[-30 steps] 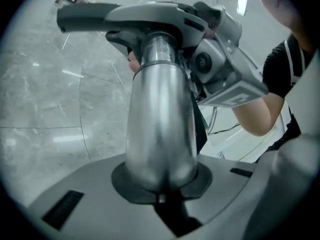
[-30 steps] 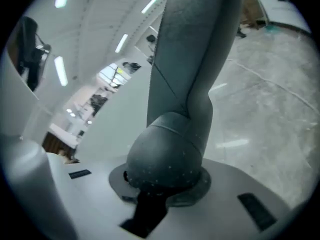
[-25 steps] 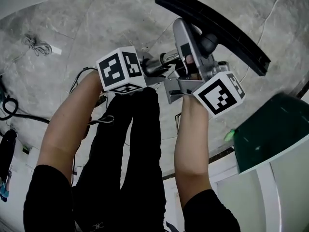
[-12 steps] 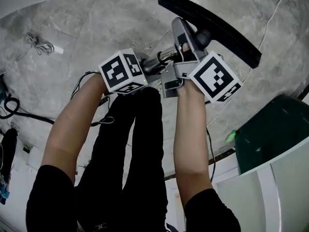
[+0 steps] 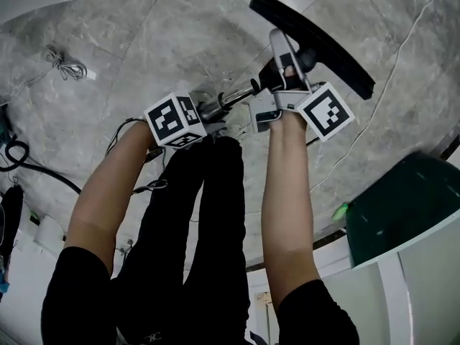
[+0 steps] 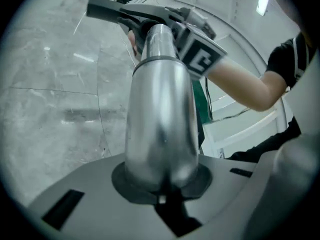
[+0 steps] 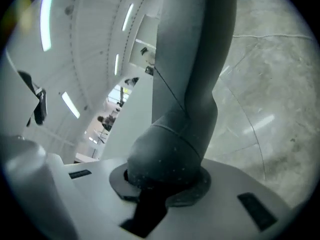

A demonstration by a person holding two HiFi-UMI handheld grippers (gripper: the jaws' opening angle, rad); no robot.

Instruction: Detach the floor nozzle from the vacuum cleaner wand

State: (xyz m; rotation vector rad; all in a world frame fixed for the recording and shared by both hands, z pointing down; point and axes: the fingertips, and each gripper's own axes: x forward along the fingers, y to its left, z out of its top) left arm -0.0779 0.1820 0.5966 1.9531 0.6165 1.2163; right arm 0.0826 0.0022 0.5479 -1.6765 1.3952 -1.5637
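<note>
The left gripper has its jaws clamped on the chrome wand, whose long axis runs straight away from them toward the right gripper (jaws closed round the nozzle's grey neck). The joint lies between the two grips, nearer the right one. The floor nozzle seems held clear of the floor. One wand, one nozzle, two grippers.
</note>
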